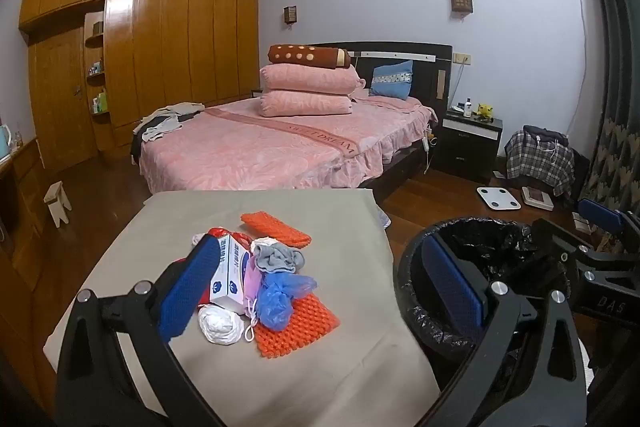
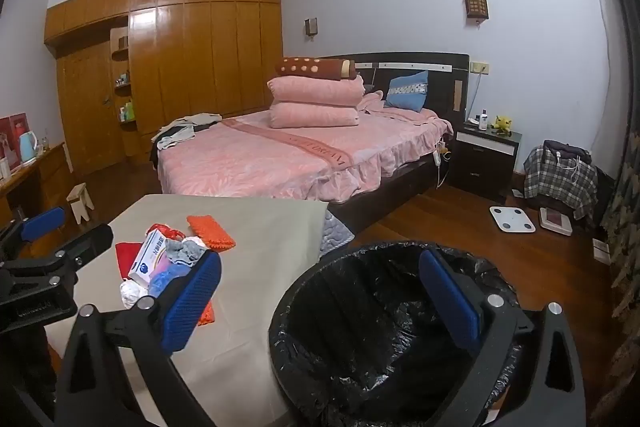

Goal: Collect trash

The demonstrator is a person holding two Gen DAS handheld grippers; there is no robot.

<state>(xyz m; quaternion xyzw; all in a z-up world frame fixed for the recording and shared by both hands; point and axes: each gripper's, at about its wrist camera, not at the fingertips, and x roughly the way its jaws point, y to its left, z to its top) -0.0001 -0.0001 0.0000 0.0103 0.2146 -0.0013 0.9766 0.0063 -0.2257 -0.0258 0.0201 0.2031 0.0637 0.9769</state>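
A heap of trash lies on the beige-covered table [image 1: 320, 367]: a white and blue box [image 1: 230, 273], a blue plastic bag [image 1: 280, 297], a white crumpled wad [image 1: 221, 325], a grey rag [image 1: 276, 257] and orange mesh pads [image 1: 296, 327]. The heap also shows in the right wrist view, with the box [image 2: 150, 257]. A black-lined bin [image 2: 380, 327] stands right of the table. My left gripper [image 1: 320, 291] is open and empty above the heap. My right gripper [image 2: 320, 299] is open and empty above the bin's rim.
A pink bed [image 1: 272, 147] with stacked pillows stands behind the table. A nightstand [image 1: 470, 139], a white scale [image 1: 498, 198] and a plaid bag [image 1: 540, 159] are at the right. A wooden wardrobe [image 1: 160, 47] and a small stool [image 1: 59, 203] are at the left.
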